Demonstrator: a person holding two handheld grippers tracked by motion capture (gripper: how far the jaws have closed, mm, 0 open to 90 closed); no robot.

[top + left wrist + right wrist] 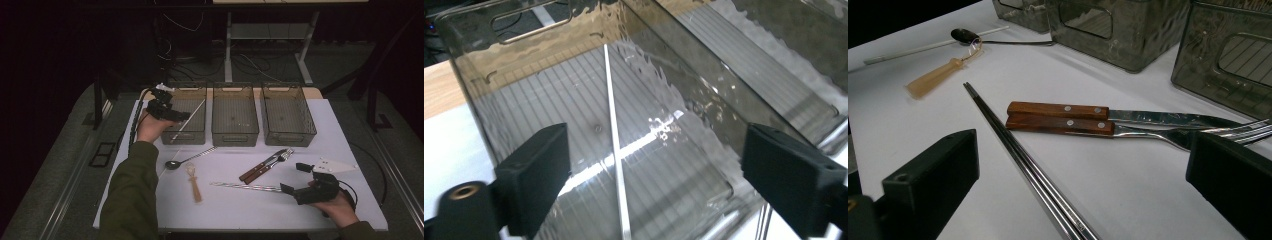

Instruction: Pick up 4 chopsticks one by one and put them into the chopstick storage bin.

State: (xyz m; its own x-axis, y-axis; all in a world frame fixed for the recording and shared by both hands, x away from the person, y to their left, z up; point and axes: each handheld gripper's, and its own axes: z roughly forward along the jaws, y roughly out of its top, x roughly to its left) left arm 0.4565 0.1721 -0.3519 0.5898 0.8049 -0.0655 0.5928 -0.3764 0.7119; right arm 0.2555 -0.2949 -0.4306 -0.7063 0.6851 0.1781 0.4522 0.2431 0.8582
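My left gripper (172,104) hovers over the left clear bin (186,136), and its jaws stand wide open with nothing between them. In the left gripper view the gripper (664,170) looks down into this bin (549,45), where a thin pale stick (616,150) lies along the ribbed floor. At the near right of the table my right gripper (295,178) rests low and open. Its jaws (1083,170) flank the near end of a pair of metal chopsticks (1023,155) without touching them. The chopsticks (245,186) lie flat on the white table.
A wooden-handled knife (1058,109) and fork (1063,125) lie side by side behind the chopsticks. Further left are a dark spoon (187,160) and a small wooden utensil (194,182). The middle bin (235,135) and right bin (287,137) stand behind them.
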